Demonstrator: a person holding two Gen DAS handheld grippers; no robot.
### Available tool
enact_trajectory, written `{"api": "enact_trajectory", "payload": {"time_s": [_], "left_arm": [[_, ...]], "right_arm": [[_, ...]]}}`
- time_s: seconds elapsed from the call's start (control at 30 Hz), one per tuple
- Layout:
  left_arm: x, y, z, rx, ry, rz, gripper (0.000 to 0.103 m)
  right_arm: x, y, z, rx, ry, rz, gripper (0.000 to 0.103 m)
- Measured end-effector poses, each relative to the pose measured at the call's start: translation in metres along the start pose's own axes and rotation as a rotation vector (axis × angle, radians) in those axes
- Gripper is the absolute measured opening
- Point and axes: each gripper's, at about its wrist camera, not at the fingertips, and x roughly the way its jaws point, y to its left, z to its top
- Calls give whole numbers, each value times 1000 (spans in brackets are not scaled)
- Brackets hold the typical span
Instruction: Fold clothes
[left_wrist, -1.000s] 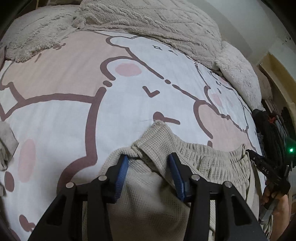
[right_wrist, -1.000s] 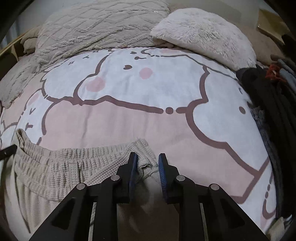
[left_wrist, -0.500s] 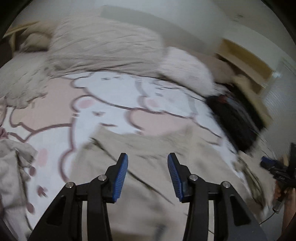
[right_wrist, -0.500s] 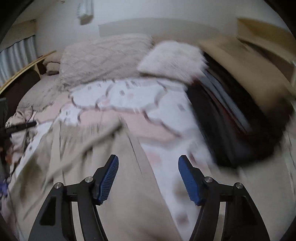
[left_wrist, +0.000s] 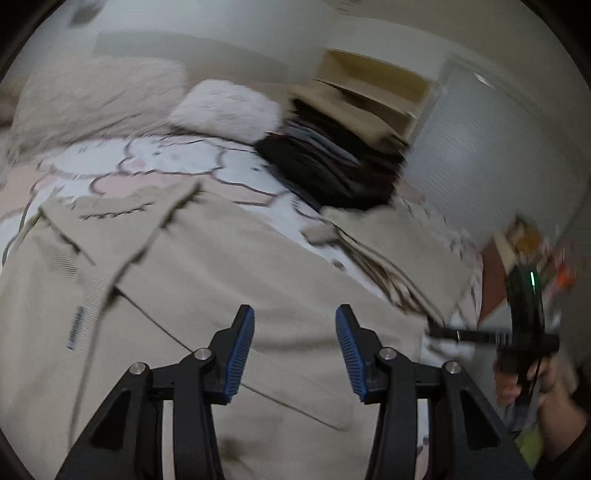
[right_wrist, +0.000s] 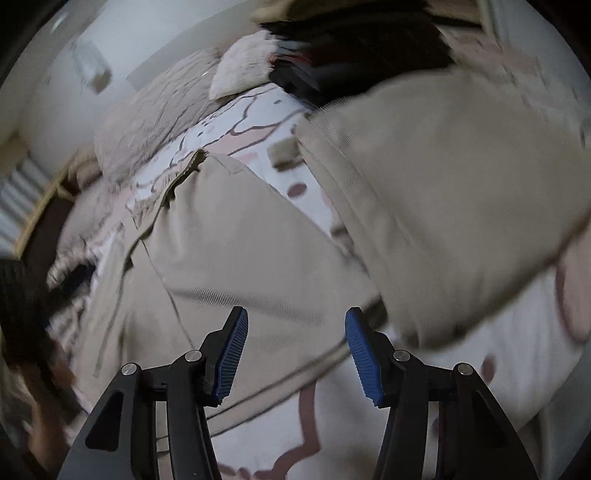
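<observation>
Beige waffle-knit trousers lie spread on the cartoon-print bedsheet, waistband toward the pillows. My left gripper is open and empty, raised above the trousers. My right gripper is open and empty above the same trousers. A second beige leg or fold lies to the right. The right gripper's body shows in the left wrist view at the right edge. Both views are motion-blurred.
A grey quilted blanket and a fluffy white pillow lie at the head of the bed. A stack of dark clothes sits at the bed's right side, below a wooden shelf.
Both grippers let go of the trousers' waistband corners, opened wide and pulled back and up. The views swung to the right. The trousers now lie flat on the bed.
</observation>
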Motion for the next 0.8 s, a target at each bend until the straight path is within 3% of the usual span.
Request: {"api": "enact_trajectory", "payload": {"time_s": [0.03,0.23,0.43,0.5,0.53,0.57,0.63,0.8], "left_arm": [[1,-12,-7,39,-1,7,58],[17,-63,-45,140,63,-42,59],[29,-83,-58,179,77,-28,59],[29,-90,-60,208,69,-30,59],[28,-94,-62,219,66,-35,59],[27,-96,-62,232,61,-42,59],[25,-101,-62,255,43,-55,59],[30,-115,-49,288,-3,-77,59]], "right_arm": [[1,-7,-4,47,-1,15,55],[18,-56,-20,356,-29,131,55],[31,-66,-11,432,-96,200,55],[31,-62,-5,397,-96,208,42],[32,-61,-4,396,-86,223,25],[34,-61,-2,403,-71,243,15],[34,-58,0,406,-50,280,8],[8,-26,8,308,-65,379,8]]}}
